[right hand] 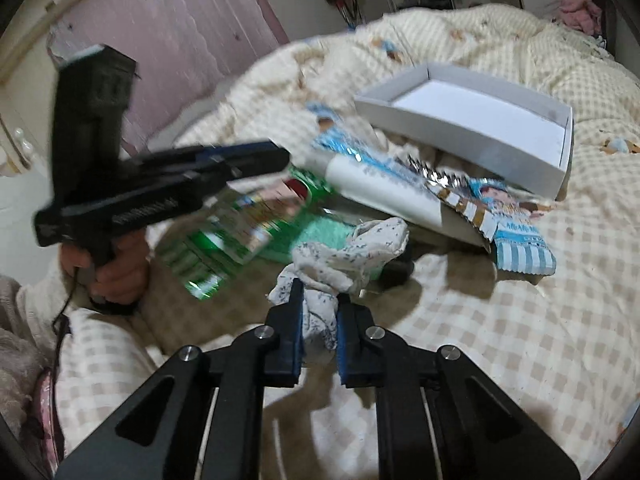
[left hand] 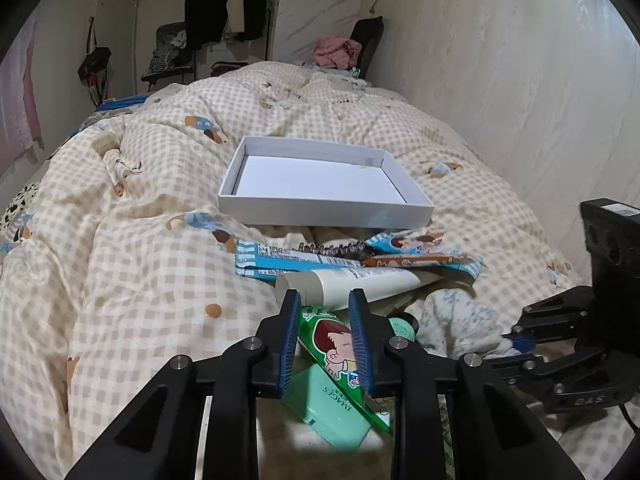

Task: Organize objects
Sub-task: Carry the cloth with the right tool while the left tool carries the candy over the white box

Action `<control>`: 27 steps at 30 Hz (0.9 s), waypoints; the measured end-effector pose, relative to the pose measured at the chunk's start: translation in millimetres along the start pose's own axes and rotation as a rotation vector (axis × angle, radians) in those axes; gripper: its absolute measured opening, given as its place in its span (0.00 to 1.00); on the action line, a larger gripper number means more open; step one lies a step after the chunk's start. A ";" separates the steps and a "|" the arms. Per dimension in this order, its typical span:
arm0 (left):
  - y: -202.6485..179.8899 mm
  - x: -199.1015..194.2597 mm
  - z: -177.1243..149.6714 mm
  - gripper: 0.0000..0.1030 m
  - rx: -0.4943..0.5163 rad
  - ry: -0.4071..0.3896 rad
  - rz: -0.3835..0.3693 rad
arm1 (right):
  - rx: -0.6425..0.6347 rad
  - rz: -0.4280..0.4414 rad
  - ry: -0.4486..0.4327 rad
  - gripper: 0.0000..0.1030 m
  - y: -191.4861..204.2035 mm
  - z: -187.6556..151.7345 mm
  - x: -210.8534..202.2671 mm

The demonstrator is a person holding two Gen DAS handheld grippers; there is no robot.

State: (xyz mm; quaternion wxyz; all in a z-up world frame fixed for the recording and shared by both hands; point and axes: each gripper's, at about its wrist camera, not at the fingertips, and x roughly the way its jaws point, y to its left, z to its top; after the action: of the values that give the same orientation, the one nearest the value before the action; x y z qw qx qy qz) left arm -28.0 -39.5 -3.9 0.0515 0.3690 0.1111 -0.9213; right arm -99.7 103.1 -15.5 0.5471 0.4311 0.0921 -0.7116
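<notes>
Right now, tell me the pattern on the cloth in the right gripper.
White with small grey-blue speckles, on the cloth; clearest in the right wrist view.

A checked duvet (left hand: 132, 216) with small cartoon prints covers the bed and fills most of both views. In the left wrist view, a clothes rack (left hand: 230, 12) stands at the upper centre with dark garments hanging from it. A pink bundle of cloth (left hand: 336, 52) lies on a dark chair (left hand: 370, 40) at the far end of the bed, right of centre. A black bag (left hand: 94, 62) hangs at the upper left. Pale marbled wall panels (left hand: 500, 80) fill the right side. In the right wrist view, a pink curtain (right hand: 180, 32) takes the upper left, blurred.
</notes>
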 end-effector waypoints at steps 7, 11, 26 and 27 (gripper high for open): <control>28.8 3.7 20.5 0.25 -0.058 0.157 -0.202 | 0.046 0.021 -0.070 0.14 -6.4 -4.0 -7.3; 46.3 2.5 27.6 0.25 -0.052 0.248 -0.267 | 0.121 0.072 -0.099 0.14 -23.0 -6.6 -8.3; -20.4 50.2 47.0 0.50 0.085 0.357 0.178 | 0.180 0.095 -0.117 0.15 -33.8 -9.8 -11.1; -23.5 54.1 44.8 0.50 0.110 0.364 0.231 | 0.181 0.095 -0.119 0.15 -34.1 -10.1 -11.7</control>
State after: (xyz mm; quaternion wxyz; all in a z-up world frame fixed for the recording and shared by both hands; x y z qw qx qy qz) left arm -101.1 -28.2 -5.9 0.1156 0.5419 0.0250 -0.8321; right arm -123.4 130.4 -25.0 0.5435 0.4397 -0.0256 -0.7146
